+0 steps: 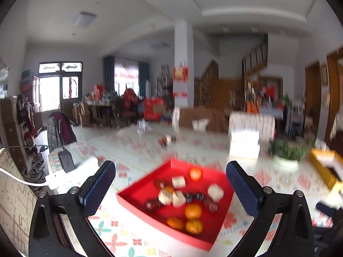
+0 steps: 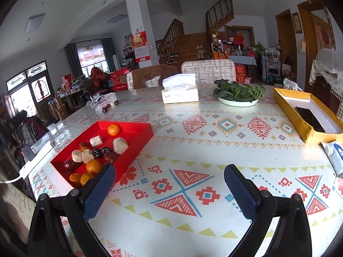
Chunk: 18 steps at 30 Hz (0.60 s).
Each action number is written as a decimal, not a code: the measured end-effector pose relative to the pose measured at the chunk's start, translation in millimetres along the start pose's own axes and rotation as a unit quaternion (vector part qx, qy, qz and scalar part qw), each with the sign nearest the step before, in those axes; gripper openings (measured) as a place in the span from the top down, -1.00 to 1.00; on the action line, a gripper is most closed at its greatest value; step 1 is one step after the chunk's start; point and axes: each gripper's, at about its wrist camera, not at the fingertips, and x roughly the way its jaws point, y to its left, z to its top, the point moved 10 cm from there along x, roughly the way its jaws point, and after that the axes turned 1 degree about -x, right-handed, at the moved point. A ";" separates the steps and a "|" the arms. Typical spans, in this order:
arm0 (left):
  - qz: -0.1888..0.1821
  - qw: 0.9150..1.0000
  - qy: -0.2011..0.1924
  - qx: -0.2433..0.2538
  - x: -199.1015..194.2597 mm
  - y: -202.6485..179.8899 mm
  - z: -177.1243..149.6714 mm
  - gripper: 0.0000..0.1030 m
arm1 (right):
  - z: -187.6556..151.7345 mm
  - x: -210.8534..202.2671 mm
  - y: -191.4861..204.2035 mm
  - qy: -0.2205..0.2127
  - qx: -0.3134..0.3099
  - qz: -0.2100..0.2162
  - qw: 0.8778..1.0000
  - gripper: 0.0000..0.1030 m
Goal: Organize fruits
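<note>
While I held both tools above the patterned table cover (image 2: 214, 132), the shallow red tray (image 2: 137, 128) sat at its left side, holding smooth round oranges (image 2: 93, 166), pale blocky cakes (image 2: 120, 144) and dark glossy dates (image 2: 109, 156) all mixed together. The left gripper (image 1: 170, 188) hung over the tray, jaws wide and empty; the right gripper (image 2: 169, 189) stood likewise wide over bare cloth. I judged any pick wanted a gentle, centred squeeze, since round fruit rolls and the cakes looked crumbly.
</note>
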 end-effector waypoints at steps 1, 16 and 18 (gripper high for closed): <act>0.000 1.000 -0.016 -0.006 -4.4 4.1 7.2 -1.00 | 0.0 -0.1 3.0 0.000 -0.005 0.001 1.000 -1.00; 0.011 0.999 0.045 0.007 14.6 12.3 -15.0 -1.00 | -13.0 -0.1 51.7 0.005 -0.073 0.031 0.997 -1.00; 0.006 0.998 0.056 0.010 17.9 10.3 -20.5 -1.00 | -16.0 0.8 55.2 0.008 -0.075 0.033 0.997 -1.00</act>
